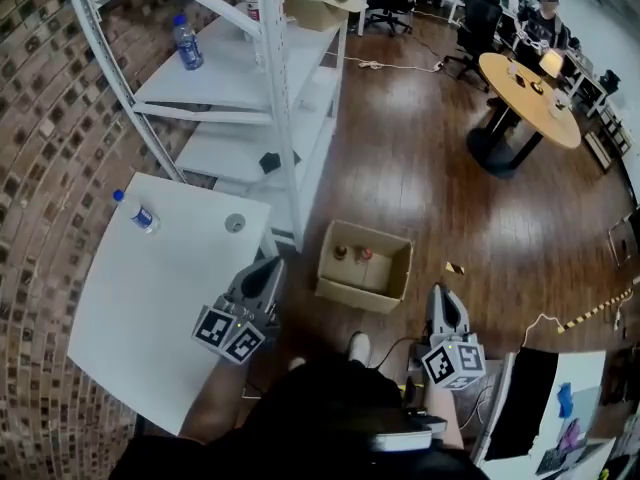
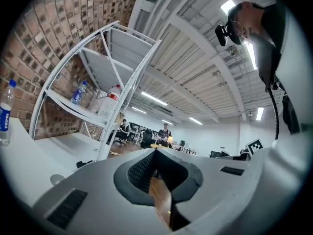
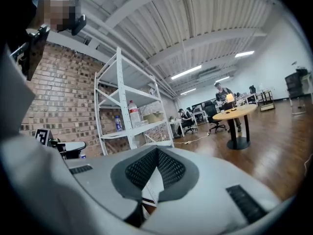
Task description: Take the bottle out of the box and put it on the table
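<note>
An open cardboard box (image 1: 392, 264) stands on the wood floor in front of me. Two bottles stand in it, one with a brown cap (image 1: 341, 253) and one with a red cap (image 1: 365, 255). A clear bottle with a blue cap (image 1: 143, 217) lies on the white table (image 1: 150, 308) at the left, and shows upright-looking at the edge of the left gripper view as the same bottle (image 2: 6, 112). My left gripper (image 1: 266, 271) hovers by the table's right edge, shut and empty. My right gripper (image 1: 446, 300) hangs right of the box, shut and empty. Neither touches the box.
A white metal shelf rack (image 1: 270, 88) stands behind the table and box, with a blue-labelled bottle (image 1: 187, 44) and a carton (image 1: 320, 8) on it. A small grey disc (image 1: 234, 223) lies on the table. A round wooden table (image 1: 530, 98) and seated people are far right.
</note>
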`<state>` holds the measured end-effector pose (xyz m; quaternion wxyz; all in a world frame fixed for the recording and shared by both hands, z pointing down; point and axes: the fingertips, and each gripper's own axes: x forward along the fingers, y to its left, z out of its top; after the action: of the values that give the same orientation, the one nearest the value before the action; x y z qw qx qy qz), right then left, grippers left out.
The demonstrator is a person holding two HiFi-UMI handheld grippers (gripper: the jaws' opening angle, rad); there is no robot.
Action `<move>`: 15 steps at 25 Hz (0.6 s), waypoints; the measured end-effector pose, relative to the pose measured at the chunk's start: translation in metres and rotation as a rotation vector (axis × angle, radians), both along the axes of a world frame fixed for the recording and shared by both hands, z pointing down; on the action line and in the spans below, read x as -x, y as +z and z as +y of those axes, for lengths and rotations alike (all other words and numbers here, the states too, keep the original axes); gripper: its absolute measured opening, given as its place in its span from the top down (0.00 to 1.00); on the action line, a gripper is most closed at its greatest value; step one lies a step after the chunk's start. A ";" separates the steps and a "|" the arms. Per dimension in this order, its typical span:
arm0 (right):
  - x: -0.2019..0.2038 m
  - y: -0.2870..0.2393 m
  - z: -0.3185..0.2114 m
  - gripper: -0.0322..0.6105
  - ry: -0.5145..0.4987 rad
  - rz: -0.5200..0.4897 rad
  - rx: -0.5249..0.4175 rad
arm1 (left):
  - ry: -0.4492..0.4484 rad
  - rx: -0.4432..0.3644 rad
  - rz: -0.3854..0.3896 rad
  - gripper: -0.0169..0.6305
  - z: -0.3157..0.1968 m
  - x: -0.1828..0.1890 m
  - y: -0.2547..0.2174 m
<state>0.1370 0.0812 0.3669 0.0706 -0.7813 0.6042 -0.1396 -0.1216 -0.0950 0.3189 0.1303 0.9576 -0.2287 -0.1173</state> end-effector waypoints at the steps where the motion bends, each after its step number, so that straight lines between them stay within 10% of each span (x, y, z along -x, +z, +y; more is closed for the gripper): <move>1: -0.004 0.001 -0.007 0.95 -0.014 -0.006 -0.007 | -0.012 -0.006 -0.007 0.97 -0.003 -0.003 -0.001; 15: -0.094 -0.013 -0.073 0.95 -0.144 0.006 -0.098 | -0.111 -0.075 -0.072 0.97 -0.026 -0.079 -0.017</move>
<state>0.2306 0.0082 0.3536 0.0969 -0.7317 0.6653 -0.1124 -0.0425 -0.1205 0.3016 0.0794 0.9513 -0.2812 -0.0984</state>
